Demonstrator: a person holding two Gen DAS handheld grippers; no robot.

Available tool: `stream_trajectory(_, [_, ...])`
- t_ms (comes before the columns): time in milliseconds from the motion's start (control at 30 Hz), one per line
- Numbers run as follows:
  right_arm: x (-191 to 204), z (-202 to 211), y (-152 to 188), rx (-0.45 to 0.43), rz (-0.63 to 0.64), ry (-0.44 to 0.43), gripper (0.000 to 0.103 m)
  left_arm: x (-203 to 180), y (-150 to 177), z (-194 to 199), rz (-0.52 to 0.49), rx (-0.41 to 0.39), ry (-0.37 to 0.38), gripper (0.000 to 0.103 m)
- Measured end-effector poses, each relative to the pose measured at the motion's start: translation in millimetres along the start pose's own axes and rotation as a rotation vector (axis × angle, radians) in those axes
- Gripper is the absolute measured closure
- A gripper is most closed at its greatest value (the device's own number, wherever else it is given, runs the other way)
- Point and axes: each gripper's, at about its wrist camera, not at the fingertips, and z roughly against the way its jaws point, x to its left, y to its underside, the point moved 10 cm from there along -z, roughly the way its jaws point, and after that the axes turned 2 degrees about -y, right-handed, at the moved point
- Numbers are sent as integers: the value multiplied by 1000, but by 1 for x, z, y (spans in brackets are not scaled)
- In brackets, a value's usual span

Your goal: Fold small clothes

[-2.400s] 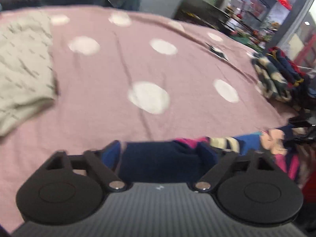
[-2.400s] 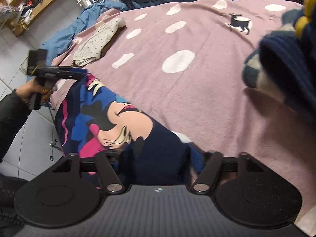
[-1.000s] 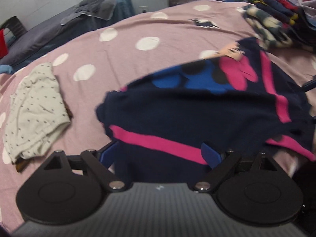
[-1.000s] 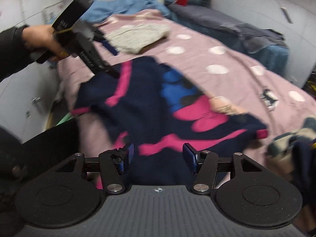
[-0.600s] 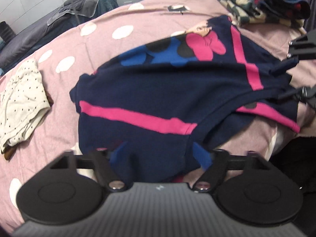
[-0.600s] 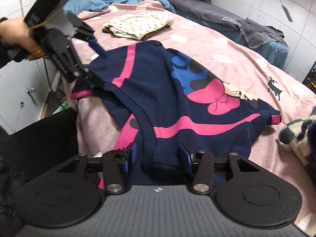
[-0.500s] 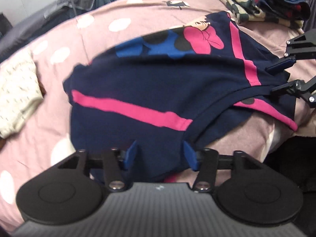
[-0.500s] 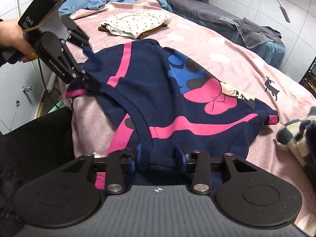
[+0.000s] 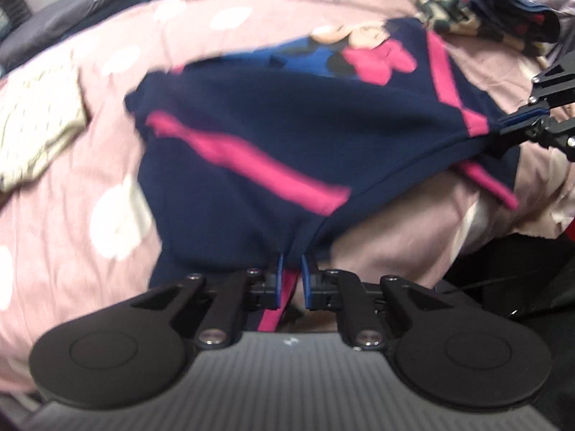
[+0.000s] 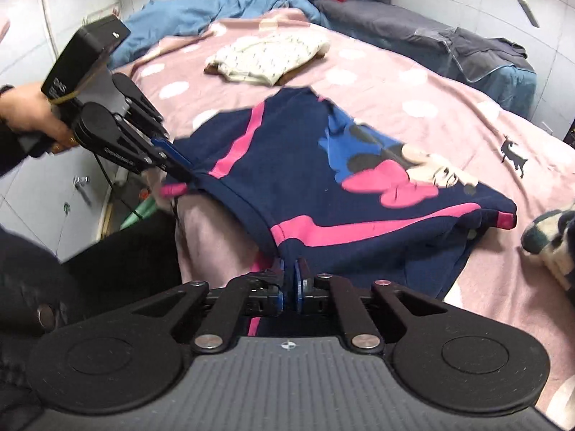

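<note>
A navy sweater (image 9: 287,136) with pink stripes and a cartoon mouse print lies spread on the pink dotted bed (image 9: 72,197). Its near hem is lifted and stretched between both grippers. My left gripper (image 9: 290,269) has its jaws closing, and the blue pads pinch the hem near a pink stripe. From the right wrist view the left gripper (image 10: 179,168) is at the sweater (image 10: 323,186)'s left corner, held by a hand. My right gripper (image 10: 289,276) is closing too, its pads nipping the hem. The left wrist view shows the right gripper (image 9: 510,125) at the far right corner.
A cream dotted garment (image 10: 266,57) lies folded further up the bed. A pile of dark and checked clothes (image 9: 485,7) sits beyond the sweater on the right. Blue cloth (image 10: 201,14) and a grey cover (image 10: 431,36) lie past the bed. The bed's edge drops off under the hem.
Both pairs of jaws have gone from wide to pinched on the sweater's near hem. The left gripper has moved in and down to the hem; the hem edge now stretches taut between them.
</note>
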Motion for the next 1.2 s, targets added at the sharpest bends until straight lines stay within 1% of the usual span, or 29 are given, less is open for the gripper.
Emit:
stream_trajectory(33, [-1, -8, 5, 16, -7, -8, 86, 3, 8, -10, 2, 38, -10, 92])
stream_trajectory(67, [-2, -14, 10, 33, -17, -19, 68, 6, 14, -16, 12, 54, -16, 92])
stream_trajectory(100, [-3, -19, 15, 57, -29, -31, 58, 7, 16, -17, 31, 47, -5, 91])
stream_trajectory(133, [-3, -20, 19, 76, -37, -52, 48, 7, 17, -14, 53, 37, 2, 87])
stream_trajectory(167, [-3, -14, 18, 61, -39, -59, 49, 6, 16, -9, 66, 30, 12, 76])
stream_trajectory(200, [-6, -3, 14, 29, -46, -58, 49, 3, 13, 0, 69, 16, 16, 68])
stream_trajectory(233, [-12, 8, 10, 2, -60, -55, 47, -3, 8, 11, 56, -13, 17, 49])
stream_trajectory(267, [-20, 19, 5, -20, -78, -47, 38, -12, 0, 23, 32, -57, 15, 33])
stream_trajectory(300, [-30, 29, 0, -44, -98, -29, 31, -24, -11, 35, 2, -114, 11, 28])
stream_trajectory(333, [-43, 39, -5, -64, -121, -6, 14, -38, -25, 44, -36, -168, 15, 23])
stream_trajectory(367, [-58, 45, -9, -75, -148, 20, 7, -56, -39, 51, -76, -213, 24, 20])
stream_trajectory(433, [-92, 52, -17, -91, -238, 87, 8, -94, -66, 54, -144, -275, 42, 20])
stream_trajectory(467, [-109, 52, -20, -86, -289, 112, 8, -114, -79, 51, -167, -294, 51, 20])
stream_trajectory(500, [-123, 51, -21, -87, -344, 130, 8, -133, -91, 46, -184, -295, 63, 20])
stream_trajectory(567, [-145, 44, -22, -88, -453, 122, 9, -172, -112, 33, -208, -289, 110, 20])
stream_trajectory(633, [-155, 31, -23, -73, -492, 124, 11, -203, -124, 22, -218, -285, 133, 21])
stream_trajectory(667, [-157, 25, -23, -56, -488, 141, 12, -217, -129, 17, -223, -282, 129, 21])
stream_trajectory(733, [-159, 12, -22, -31, -483, 153, 13, -240, -134, 7, -265, -276, 117, 22])
stream_trajectory(800, [-163, 5, -20, -32, -518, 151, 14, -258, -134, -7, -252, -265, 134, 31])
stream_trajectory(833, [-165, 2, -19, -35, -533, 145, 13, -262, -133, -14, -252, -257, 127, 41])
stream_trajectory(867, [-167, -1, -21, -36, -539, 140, 13, -263, -129, -20, -254, -239, 97, 49])
stream_trajectory(900, [-170, -3, -19, -36, -544, 137, 13, -260, -126, -25, -249, -231, 80, 50])
stream_trajectory(933, [-171, -3, -18, -36, -549, 133, 13, -258, -124, -27, -235, -241, 79, 50])
stream_trajectory(1000, [-172, -3, -15, -42, -555, 119, 12, -250, -125, -28, -197, -251, 74, 59])
stream_trajectory(1033, [-173, -2, -13, -44, -555, 119, 11, -245, -127, -28, -175, -257, 73, 67])
stream_trajectory(1100, [-172, -2, -10, -44, -550, 114, 10, -236, -129, -25, -142, -245, 72, 67])
stream_trajectory(1167, [-173, -2, -7, -45, -551, 103, 8, -238, -126, -29, -165, -225, 52, 64])
stream_trajectory(1200, [-174, -2, -7, -43, -554, 100, 8, -240, -126, -33, -172, -215, 44, 64])
